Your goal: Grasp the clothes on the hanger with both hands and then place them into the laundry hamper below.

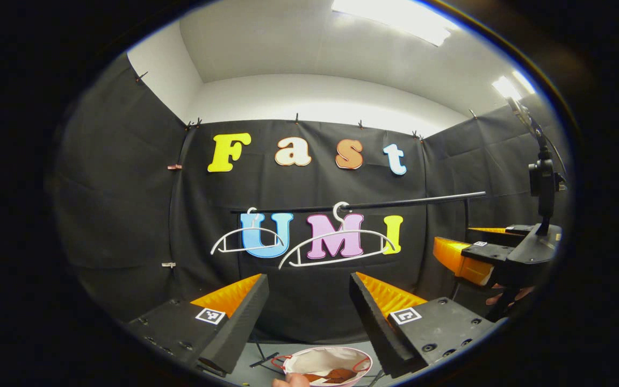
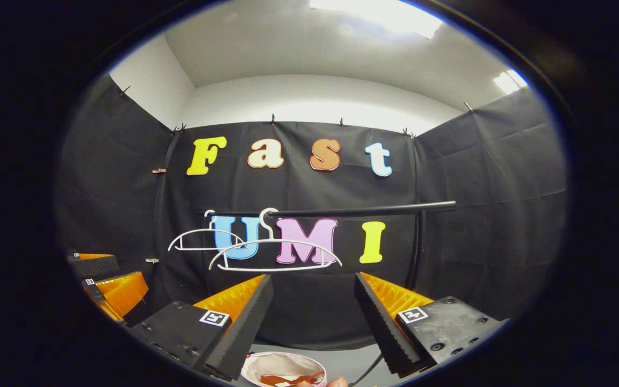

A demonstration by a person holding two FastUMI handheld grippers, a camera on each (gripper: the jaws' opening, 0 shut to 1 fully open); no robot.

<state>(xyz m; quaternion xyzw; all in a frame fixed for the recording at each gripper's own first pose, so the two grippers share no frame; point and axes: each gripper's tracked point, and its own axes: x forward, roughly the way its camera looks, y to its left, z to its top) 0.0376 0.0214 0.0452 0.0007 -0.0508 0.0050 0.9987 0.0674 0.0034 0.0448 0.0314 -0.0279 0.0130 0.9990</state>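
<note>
Hanging bare on the rail (image 1: 395, 203), both hangers (image 1: 336, 247) suggest the clothes (image 1: 336, 375) already lie in the hamper (image 1: 325, 356); left gripper (image 1: 309, 301) and right gripper (image 2: 314, 303) gape wide, empty.

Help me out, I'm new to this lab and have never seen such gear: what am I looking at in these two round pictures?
A person holds a two-finger gripper in each hand; a camera rides on each. The left gripper view looks past the left gripper, open and empty, and shows the right gripper farther off. The right gripper view looks past the right one, also open and empty. Ahead, two bare white wire hangers hang on a black metal rail. Below stands a round white fabric hamper with brownish cloth already inside.
</note>
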